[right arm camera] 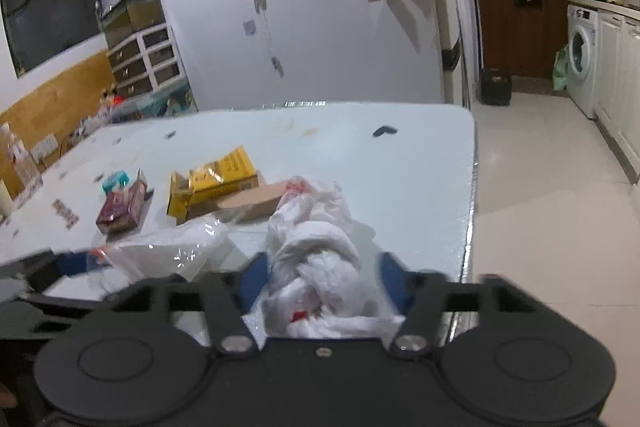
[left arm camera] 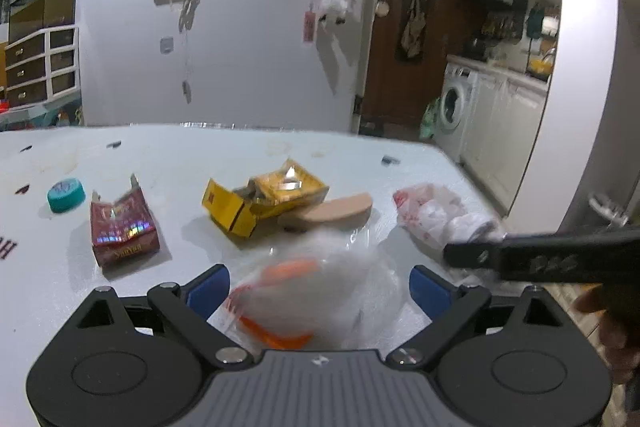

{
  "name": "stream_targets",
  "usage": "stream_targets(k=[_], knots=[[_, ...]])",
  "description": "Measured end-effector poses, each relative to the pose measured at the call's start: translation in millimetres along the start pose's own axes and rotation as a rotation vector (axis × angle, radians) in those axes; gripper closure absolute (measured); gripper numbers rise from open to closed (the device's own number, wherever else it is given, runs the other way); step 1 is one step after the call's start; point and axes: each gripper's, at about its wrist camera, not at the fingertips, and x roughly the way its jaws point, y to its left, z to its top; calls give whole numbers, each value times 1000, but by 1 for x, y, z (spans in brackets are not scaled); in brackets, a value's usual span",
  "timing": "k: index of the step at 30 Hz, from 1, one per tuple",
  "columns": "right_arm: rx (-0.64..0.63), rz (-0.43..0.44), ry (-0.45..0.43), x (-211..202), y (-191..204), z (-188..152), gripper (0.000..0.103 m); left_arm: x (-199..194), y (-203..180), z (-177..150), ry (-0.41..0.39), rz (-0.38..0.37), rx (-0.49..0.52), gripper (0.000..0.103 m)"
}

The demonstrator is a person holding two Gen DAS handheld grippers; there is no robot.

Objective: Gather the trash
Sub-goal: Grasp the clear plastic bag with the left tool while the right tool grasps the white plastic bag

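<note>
My left gripper (left arm camera: 318, 285) is open, its blue pads on either side of a clear plastic bag with orange print (left arm camera: 316, 291) on the white table (left arm camera: 200, 155). My right gripper (right arm camera: 322, 281) is open around a crumpled white plastic bag with red marks (right arm camera: 316, 247), which also shows in the left wrist view (left arm camera: 436, 213). Whether either bag touches the pads is unclear. Further back lie a yellow carton (left arm camera: 260, 201), a tan wooden piece (left arm camera: 332, 213), a dark red packet (left arm camera: 122, 227) and a teal cap (left arm camera: 66, 195).
The table's right edge (right arm camera: 472, 187) drops to a tiled floor. A white wall with hanging ornaments stands behind the table. A washing machine (right arm camera: 582, 55) and cabinets are at the far right. Drawers (right arm camera: 144, 59) stand at the back left.
</note>
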Motion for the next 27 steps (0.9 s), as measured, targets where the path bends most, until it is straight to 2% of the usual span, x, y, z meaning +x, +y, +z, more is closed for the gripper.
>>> stream_targets(k=[1, 4, 10, 13, 15, 27], knots=[[-8, -6, -3, 0, 1, -1, 54, -2, 3, 1, -9, -17, -19, 0], [-57, -10, -9, -1, 7, -4, 54, 3, 14, 4, 6, -45, -91, 0], [-61, -13, -17, -3, 10, -7, 54, 13, 17, 8, 34, -21, -127, 0], [-74, -14, -20, -5, 13, -10, 54, 23, 13, 6, 70, -20, -107, 1], [-83, -19, -21, -6, 16, -11, 55, 26, 11, 4, 81, -3, -93, 5], [-65, -60, -39, -23, 17, -19, 56, 13, 8, -1, 33, 0, -88, 14]])
